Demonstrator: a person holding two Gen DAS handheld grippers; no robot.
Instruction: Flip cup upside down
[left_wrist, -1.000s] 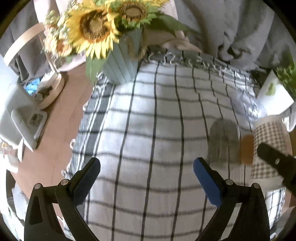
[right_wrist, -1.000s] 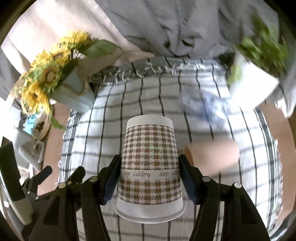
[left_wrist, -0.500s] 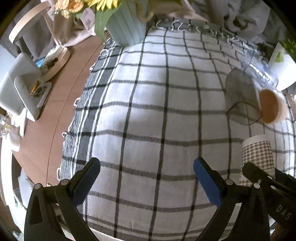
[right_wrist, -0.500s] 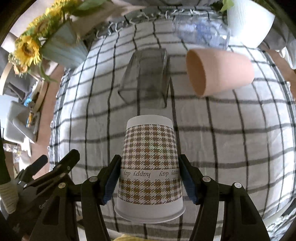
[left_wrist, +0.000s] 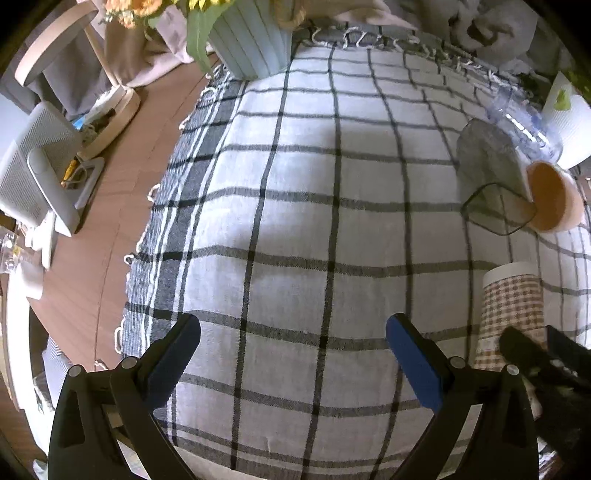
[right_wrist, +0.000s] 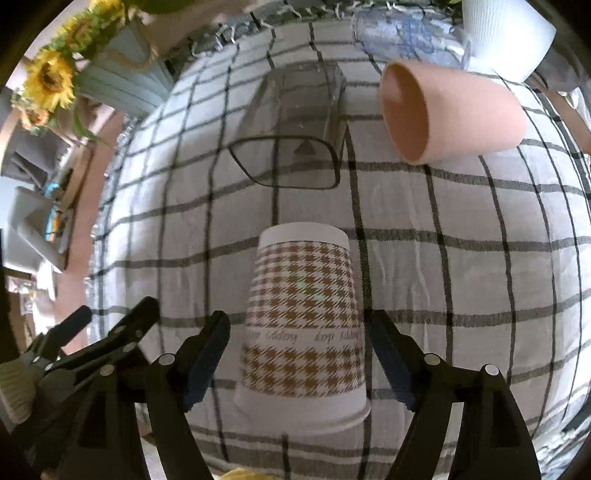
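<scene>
A houndstooth paper cup stands upside down, rim down, on the checked tablecloth near the front edge. My right gripper is open, its jaws on either side of the cup with a gap on both sides. The cup also shows at the right in the left wrist view. My left gripper is open and empty over the cloth, left of the cup.
A clear square cup and a pink cup lie on their sides farther back. A clear bottle and a white pot are behind them. A sunflower vase stands at the back left. Clutter lies on the wooden table left.
My right gripper has opened and let go of the paper cup, which now stands rim down on the cloth. The left gripper has barely moved in the last half second.
</scene>
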